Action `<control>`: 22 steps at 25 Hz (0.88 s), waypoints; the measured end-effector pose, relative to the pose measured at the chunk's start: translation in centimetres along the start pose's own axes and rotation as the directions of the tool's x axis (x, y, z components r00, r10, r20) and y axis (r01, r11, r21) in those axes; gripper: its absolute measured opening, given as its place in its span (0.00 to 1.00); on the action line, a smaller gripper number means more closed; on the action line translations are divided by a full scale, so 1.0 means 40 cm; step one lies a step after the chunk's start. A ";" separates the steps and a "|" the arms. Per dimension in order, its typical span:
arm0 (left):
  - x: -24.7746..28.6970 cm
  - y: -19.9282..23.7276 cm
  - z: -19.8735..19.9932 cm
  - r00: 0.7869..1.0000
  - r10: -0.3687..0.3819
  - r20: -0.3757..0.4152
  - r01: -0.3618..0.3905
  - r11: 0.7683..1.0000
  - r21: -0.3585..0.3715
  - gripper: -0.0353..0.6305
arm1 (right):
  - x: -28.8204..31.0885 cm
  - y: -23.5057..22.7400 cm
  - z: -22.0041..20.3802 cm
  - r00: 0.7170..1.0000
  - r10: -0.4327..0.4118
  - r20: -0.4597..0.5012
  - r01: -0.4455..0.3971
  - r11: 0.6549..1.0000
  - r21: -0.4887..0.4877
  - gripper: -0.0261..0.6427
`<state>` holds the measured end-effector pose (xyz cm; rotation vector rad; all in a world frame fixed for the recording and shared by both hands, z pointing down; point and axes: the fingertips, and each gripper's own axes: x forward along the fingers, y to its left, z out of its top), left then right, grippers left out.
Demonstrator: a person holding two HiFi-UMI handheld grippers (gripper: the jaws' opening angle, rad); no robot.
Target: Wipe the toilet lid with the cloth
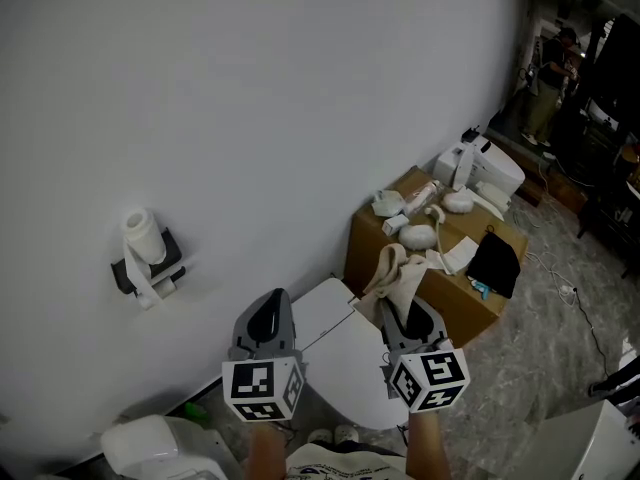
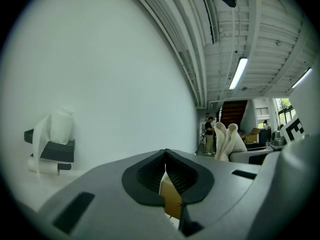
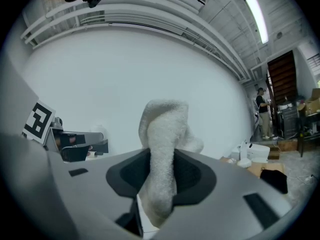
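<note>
Right now my right gripper (image 1: 404,316) has its jaws clamped on the cloth (image 3: 162,149), which stands up in a fold above them, near the far right edge of the white toilet lid (image 1: 340,363). My left gripper (image 2: 165,156) has its jaws pressed together, holding nothing, by the lid's left edge.

Lower centre, the right gripper (image 1: 403,318) and its cloth (image 1: 392,273) hide part of the toilet lid (image 1: 345,363). Clutter atop the cardboard box (image 1: 368,250) is too small to name.
</note>
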<state>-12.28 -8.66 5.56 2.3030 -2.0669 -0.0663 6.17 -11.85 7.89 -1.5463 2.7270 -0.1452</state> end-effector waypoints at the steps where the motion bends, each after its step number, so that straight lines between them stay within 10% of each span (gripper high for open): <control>1: 0.000 -0.001 -0.001 1.000 -0.001 0.000 0.001 1.000 0.000 0.07 | 0.000 -0.001 0.000 1.000 -0.002 0.001 0.002 1.000 0.003 0.22; 22: 0.023 -0.002 -0.012 1.000 -0.012 -0.009 0.012 1.000 -0.001 0.07 | 0.008 -0.034 -0.011 0.999 -0.039 -0.005 0.039 0.999 0.004 0.22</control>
